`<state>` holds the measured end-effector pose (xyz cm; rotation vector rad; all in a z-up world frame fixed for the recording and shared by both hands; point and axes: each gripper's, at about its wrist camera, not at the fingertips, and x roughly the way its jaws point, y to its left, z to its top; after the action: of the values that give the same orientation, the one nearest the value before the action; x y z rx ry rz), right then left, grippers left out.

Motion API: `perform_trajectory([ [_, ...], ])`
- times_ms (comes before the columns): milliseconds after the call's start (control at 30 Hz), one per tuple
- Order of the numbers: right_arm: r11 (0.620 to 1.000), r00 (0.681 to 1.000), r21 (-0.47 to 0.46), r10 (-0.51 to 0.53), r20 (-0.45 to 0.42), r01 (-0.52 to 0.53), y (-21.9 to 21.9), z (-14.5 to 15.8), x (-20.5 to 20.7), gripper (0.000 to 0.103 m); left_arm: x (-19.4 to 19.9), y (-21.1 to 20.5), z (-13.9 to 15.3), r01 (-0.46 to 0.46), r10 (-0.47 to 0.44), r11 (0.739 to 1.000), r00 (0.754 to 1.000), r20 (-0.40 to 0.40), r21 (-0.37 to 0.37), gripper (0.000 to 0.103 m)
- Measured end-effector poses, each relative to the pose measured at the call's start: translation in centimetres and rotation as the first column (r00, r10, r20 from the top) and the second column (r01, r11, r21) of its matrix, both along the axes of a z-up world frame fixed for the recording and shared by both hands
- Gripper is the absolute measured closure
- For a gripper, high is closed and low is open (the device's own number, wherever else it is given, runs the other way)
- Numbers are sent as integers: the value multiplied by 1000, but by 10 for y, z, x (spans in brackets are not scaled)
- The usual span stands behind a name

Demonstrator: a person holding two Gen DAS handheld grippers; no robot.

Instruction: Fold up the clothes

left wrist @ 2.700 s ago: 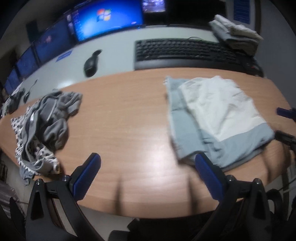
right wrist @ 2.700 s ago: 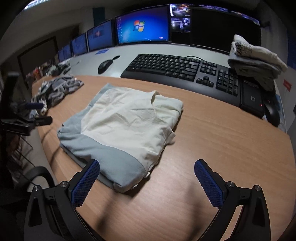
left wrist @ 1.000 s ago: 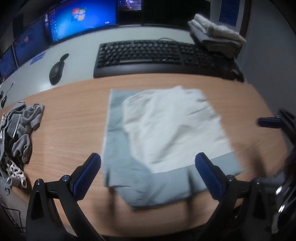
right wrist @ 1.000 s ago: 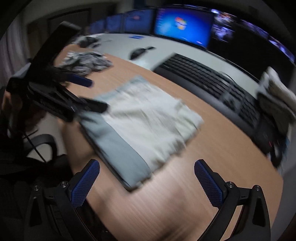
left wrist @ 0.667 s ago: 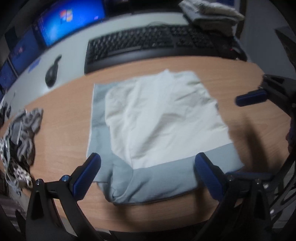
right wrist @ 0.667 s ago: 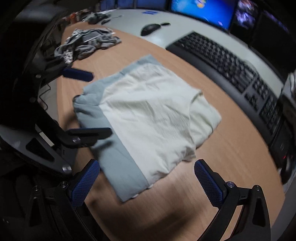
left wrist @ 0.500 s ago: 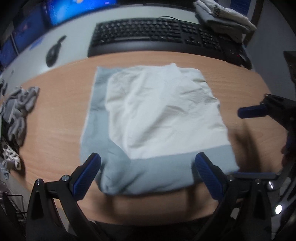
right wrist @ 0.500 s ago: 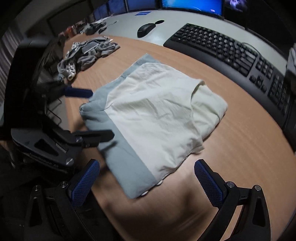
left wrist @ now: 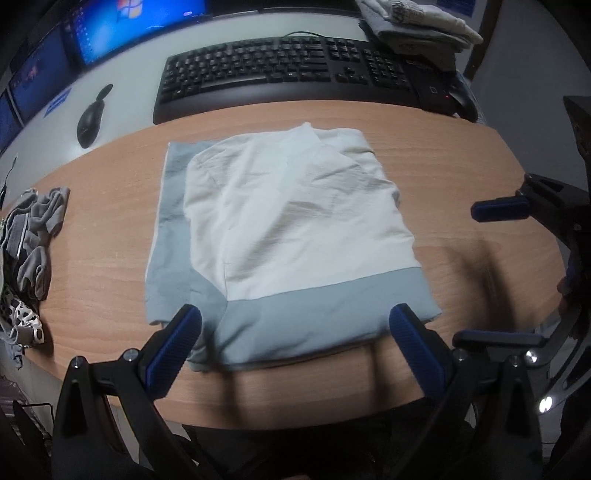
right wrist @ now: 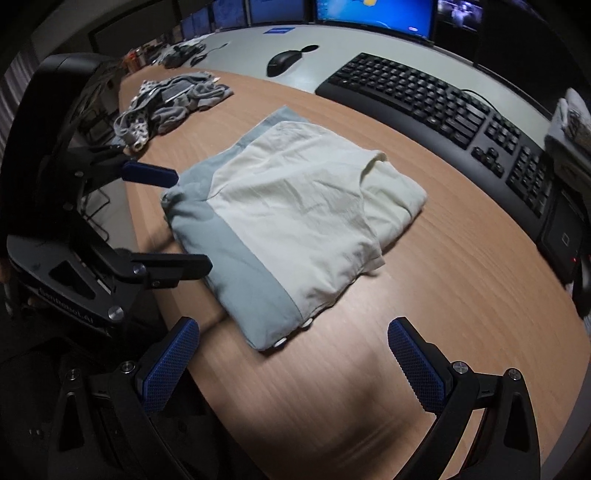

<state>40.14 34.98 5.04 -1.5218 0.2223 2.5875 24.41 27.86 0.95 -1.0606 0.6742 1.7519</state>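
Observation:
A folded garment point(left wrist: 288, 229), cream with pale blue-grey bands, lies flat on the wooden table point(left wrist: 103, 251). My left gripper point(left wrist: 295, 325) hangs open just above the garment's near blue edge, its blue pads on either side of that edge, holding nothing. In the right wrist view the same garment point(right wrist: 295, 221) lies ahead and to the left, with small white buttons along its near corner. My right gripper point(right wrist: 291, 354) is open over bare wood just short of that corner. The left gripper point(right wrist: 173, 218) shows there too, open at the garment's left edge.
A heap of grey and spotted clothes point(left wrist: 26, 236) lies at the table's left end. Behind the table a black keyboard point(left wrist: 284, 66), a mouse point(left wrist: 88, 118) and lit monitors point(left wrist: 140, 22) sit on a grey desk. Folded clothes point(left wrist: 417, 26) are stacked at the back right.
Both grippers have swung in around the folded garment: the left from well off to its left to over its near edge, the right closer to its near corner. Both stayed open.

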Motion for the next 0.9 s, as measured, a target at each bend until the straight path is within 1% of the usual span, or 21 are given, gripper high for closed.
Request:
perform_trajectory([
  [133,1000,1000,12,1,-6,0,0,2,-6,0,1,3,2,6,-6,1000,1000,-17,-3,1],
  [300,1000,1000,26,1,-14,-1,0,5,-13,0,-6,5,5,1,-1,1000,1000,-20,-18,1],
  [467,999,1000,45,26,-5,-26,0,7,-24,0,-10,6,9,2,-3,1000,998,-56,-18,1],
  [533,998,999,43,34,7,-34,-1,5,-27,0,-12,6,9,13,-14,1000,999,-50,-23,1],
  [700,998,999,48,48,20,-49,-4,4,-34,0,-21,5,5,8,-8,999,1000,-7,-32,1],
  [900,994,997,88,67,27,-69,-15,4,-37,0,-16,-1,5,49,-51,998,998,-45,-24,2],
])
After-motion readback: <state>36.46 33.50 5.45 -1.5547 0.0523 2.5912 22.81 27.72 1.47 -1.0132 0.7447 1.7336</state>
